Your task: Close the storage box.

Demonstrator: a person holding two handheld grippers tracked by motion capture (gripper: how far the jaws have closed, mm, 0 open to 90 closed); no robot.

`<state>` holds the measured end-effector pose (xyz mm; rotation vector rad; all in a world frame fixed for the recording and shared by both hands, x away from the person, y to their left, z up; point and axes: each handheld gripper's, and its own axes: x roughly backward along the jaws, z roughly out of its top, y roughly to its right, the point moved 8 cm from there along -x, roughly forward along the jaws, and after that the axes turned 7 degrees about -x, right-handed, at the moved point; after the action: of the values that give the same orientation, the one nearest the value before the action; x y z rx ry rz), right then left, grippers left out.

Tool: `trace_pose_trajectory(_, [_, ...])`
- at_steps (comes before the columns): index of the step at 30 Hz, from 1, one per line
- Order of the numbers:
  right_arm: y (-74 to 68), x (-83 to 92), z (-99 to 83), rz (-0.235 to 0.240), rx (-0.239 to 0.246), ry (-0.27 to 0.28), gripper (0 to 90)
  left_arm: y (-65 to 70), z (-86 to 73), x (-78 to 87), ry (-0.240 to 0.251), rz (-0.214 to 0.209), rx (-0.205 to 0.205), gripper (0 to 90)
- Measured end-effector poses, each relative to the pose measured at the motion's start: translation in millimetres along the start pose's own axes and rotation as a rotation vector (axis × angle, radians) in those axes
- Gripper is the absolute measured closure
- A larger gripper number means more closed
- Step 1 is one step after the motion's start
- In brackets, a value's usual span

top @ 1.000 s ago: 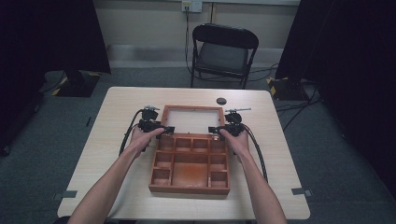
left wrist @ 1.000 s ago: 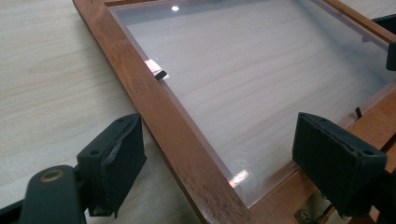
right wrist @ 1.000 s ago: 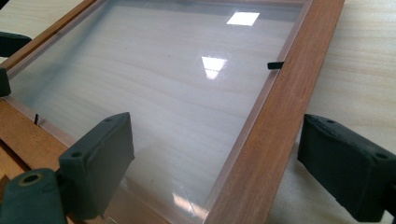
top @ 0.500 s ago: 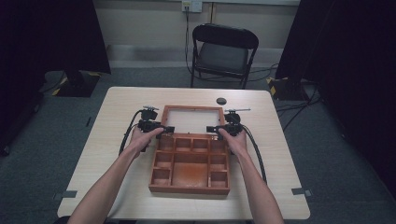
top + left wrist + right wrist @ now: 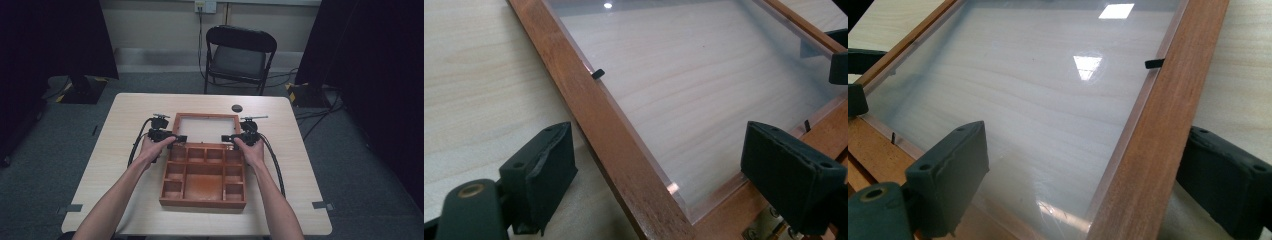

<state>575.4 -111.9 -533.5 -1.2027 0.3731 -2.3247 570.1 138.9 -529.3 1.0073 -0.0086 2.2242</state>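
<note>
Pale rectangular wooden table (image 5: 125, 125), bare margin on every side of the reddish-brown compartmented wooden box (image 5: 204, 175) lying open at centre. Hinged lid, a wooden frame with clear glazed panel (image 5: 205, 127), laid flat on the far side. Small round black disc (image 5: 236, 108) just beyond the lid, apart from it. Black folding chair (image 5: 239, 56) past the far table edge.

Left gripper (image 5: 176, 138) at the lid's left rail beside the hinge; right gripper (image 5: 228, 138) at the right rail.

Left gripper view: jaws wide apart, straddling the left frame rail (image 5: 611, 135), not clamped. Brass hinge (image 5: 769, 222) at lower right, small black clip (image 5: 597, 74) on the rail.

Right gripper view: jaws likewise spread either side of the right rail (image 5: 1148, 145), pads (image 5: 953, 170) off the wood; ceiling-light glare on the panel.
</note>
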Motion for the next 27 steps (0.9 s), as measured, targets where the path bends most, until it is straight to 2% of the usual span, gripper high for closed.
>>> trace_pose_trajectory(6, [0.3,0.1,0.0,-0.003,0.004,0.009,8.7,1.8,0.1,-1.6,-0.005,-0.01,0.016,13.2])
trace_pose_trajectory(11, [-1.0,1.2,0.1,-0.029,0.007,0.008,8.6,1.7,0.3,-1.5,-0.013,-0.005,0.019,13.3])
trace_pose_trajectory(17, [-1.6,1.9,0.2,-0.033,0.009,0.017,8.6,1.8,0.1,0.0,0.007,0.0,0.02,14.8])
trace_pose_trajectory(23, [-3.8,5.3,2.5,-0.052,0.036,0.031,9.0,0.4,2.8,3.4,0.029,0.014,0.005,19.6])
trace_pose_trajectory(25, [-4.0,8.6,4.5,-0.047,0.053,0.039,12.7,-1.0,3.4,6.8,0.047,0.014,-0.008,23.2])
trace_pose_trajectory(27, [-3.1,11.4,5.7,-0.049,0.055,0.045,15.6,-1.8,3.8,7.7,0.057,0.015,-0.004,26.9])
